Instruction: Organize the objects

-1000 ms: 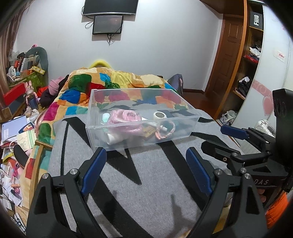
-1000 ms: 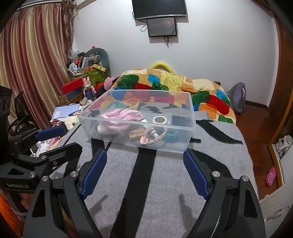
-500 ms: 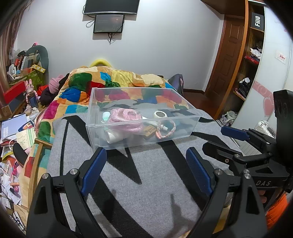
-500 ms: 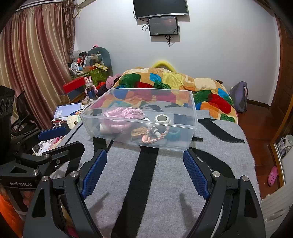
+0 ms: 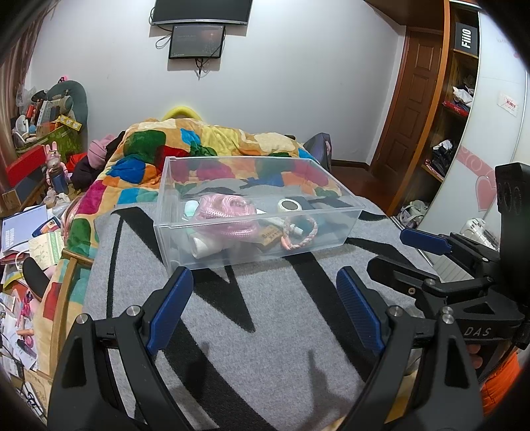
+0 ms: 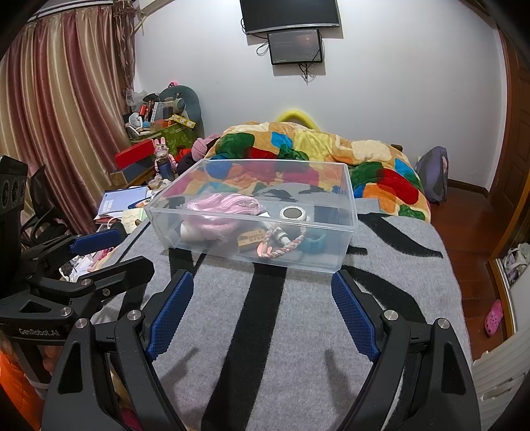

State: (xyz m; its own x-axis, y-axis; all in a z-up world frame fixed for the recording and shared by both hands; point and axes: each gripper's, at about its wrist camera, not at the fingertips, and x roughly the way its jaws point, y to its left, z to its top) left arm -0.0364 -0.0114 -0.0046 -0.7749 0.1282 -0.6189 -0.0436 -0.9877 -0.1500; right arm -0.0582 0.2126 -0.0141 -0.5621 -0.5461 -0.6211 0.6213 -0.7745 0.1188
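On the grey blanket (image 5: pixel 265 348) with broad black stripes that covers the near end of the bed stands a clear plastic bin (image 5: pixel 251 232), open at the top and resting flat. From left to right, its contents are: a white tube (image 5: pixel 205 246) lying against the near wall, a coil of pink cord (image 5: pixel 225 215) over it, a small wooden tag (image 5: pixel 269 238), a braided pink-and-white bracelet (image 5: pixel 299 237), and a white round case (image 5: pixel 290 205) toward the back. The right wrist view adds a blue ring (image 6: pixel 313 244) at the near right corner of the bin.

The left gripper (image 5: pixel 265 305) hovers above the blanket, short of the bin's near wall, jaws wide apart and empty; the bin's near-left corner lies just beyond its left fingertip, and the bin does not enter the gap. The right gripper (image 6: pixel 261 306) is in like condition: jaws spread, nothing between them, the bin's near wall just ahead of both fingertips and roughly centred on the gap. Neither tool touches the bin. Each gripper appears at the edge of the other's view, side by side.

Behind the bin lies a multicoloured quilt (image 5: pixel 212 149). Two dark screens (image 6: pixel 291 30) hang on the white wall.
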